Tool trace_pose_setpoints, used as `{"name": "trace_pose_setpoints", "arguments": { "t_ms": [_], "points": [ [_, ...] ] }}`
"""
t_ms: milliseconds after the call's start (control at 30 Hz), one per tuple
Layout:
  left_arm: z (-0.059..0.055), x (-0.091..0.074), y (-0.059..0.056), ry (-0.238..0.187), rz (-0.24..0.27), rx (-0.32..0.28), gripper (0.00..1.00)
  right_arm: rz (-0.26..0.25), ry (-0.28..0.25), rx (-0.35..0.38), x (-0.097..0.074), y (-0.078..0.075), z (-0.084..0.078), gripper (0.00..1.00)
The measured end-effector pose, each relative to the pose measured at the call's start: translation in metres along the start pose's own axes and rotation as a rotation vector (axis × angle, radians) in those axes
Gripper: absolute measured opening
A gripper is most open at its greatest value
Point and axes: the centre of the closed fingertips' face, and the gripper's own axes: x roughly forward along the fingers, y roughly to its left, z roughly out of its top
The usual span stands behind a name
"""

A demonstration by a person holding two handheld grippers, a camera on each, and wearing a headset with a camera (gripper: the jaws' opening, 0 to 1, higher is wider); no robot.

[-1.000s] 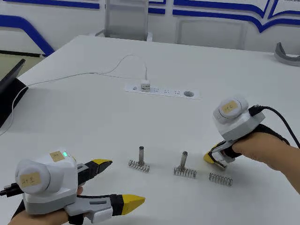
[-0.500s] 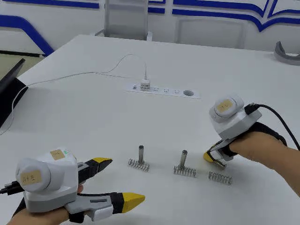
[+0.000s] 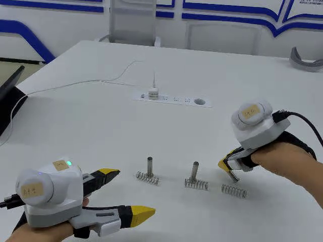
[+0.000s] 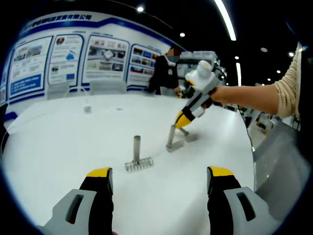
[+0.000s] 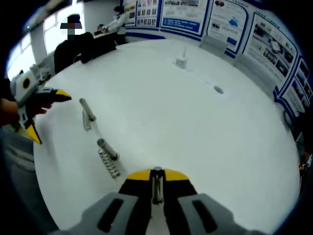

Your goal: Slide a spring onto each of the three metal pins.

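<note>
Right gripper (image 3: 226, 165) shifted slightly, pin (image 5: 156, 185) clamped, spring (image 3: 233, 190) just beneath

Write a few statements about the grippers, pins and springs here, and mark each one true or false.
1. The right gripper grips a pin. True.
2. The left gripper is shut on a spring. False: its jaws are open and hold nothing.
3. Three springs lie on the table. True.
4. Both standing pins already wear a spring. False: the springs lie flat at their feet.
</note>
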Motion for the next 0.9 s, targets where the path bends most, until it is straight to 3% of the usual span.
{"name": "trace_pose_setpoints", "arguments": {
  "t_ms": [400,900],
  "points": [
    [0.004,0.002,-0.003,-0.006,-0.008,0.011,0.80,-0.014,-0.050,0.017,-0.011,-0.002,0.002,0.09],
    [0.006,0.001,-0.005,-0.007,-0.009,0.018,0.80,-0.017,-0.087,0.050,-0.025,0.002,-0.010,0.09]
  ]
}}
